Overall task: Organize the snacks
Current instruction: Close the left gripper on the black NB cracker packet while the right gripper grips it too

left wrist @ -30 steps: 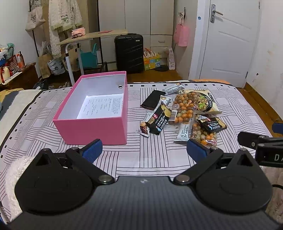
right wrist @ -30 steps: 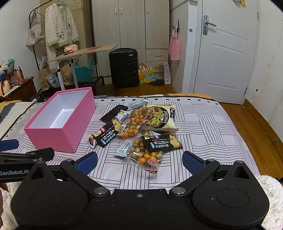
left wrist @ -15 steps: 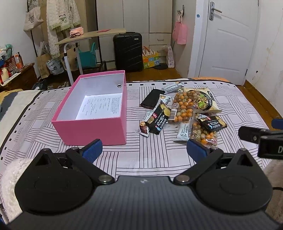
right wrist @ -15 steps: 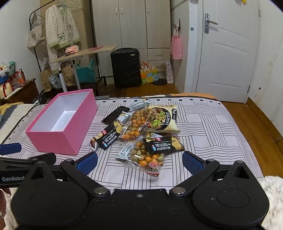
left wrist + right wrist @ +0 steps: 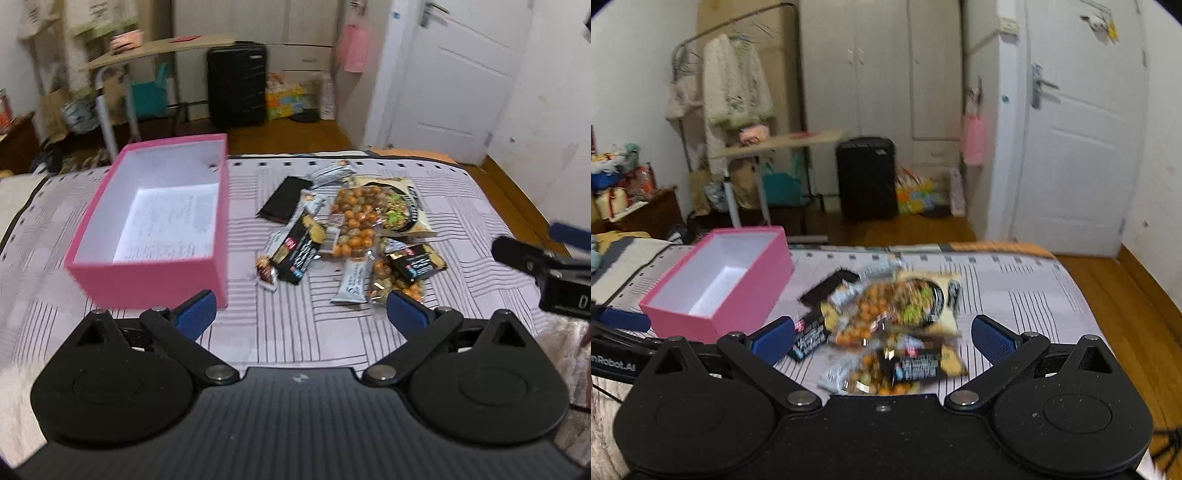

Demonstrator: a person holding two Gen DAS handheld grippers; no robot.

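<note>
We hold the left gripper (image 5: pixel 299 310) with jaws spread wide and empty above the striped bedspread (image 5: pixel 295 332), and the right gripper (image 5: pixel 882 338) likewise spread and empty. The snack packets (image 5: pixel 347 236) lie heaped just right of the pink box (image 5: pixel 147 273), whose floor holds only a printed sheet (image 5: pixel 173 221).

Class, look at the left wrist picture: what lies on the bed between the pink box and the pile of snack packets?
Nothing: in the left wrist view, only bare striped bedsheet separates the pink box from the snack packets.
</note>
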